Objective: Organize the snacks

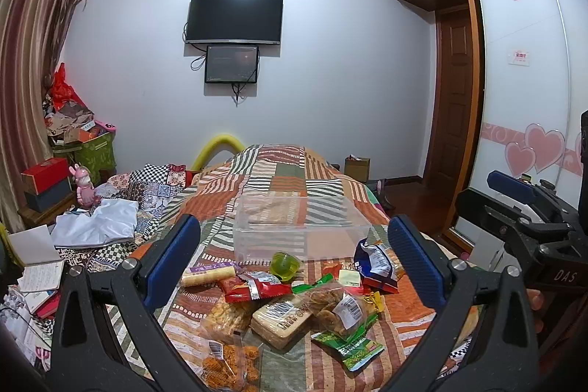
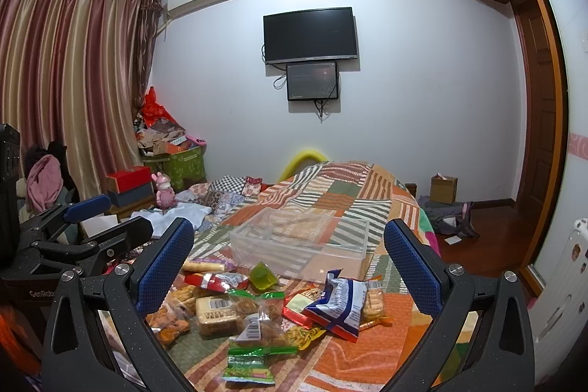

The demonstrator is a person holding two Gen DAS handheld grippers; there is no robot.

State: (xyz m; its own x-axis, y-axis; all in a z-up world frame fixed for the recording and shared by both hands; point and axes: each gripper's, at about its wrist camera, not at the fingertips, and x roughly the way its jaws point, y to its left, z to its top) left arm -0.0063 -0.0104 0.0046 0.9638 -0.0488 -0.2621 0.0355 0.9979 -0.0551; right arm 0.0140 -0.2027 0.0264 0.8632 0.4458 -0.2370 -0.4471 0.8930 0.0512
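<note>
We hold both grippers above the snacks (image 1: 290, 304) heaped on the bed (image 1: 279, 171), the left gripper (image 1: 292, 259) and right gripper (image 2: 288, 267) each with jaws spread wide and nothing between them. The clear bin (image 1: 301, 226) sits just beyond the heap, and it looks empty, so we judge the sorting has not yet begun. Next we need to pick one packet, perhaps the blue bag (image 2: 338, 304) on top, lower onto it, close, and carry it to the bin

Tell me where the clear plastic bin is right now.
The clear plastic bin sits empty on the patchwork bedspread, centre of both views, just behind the snack pile.
</note>
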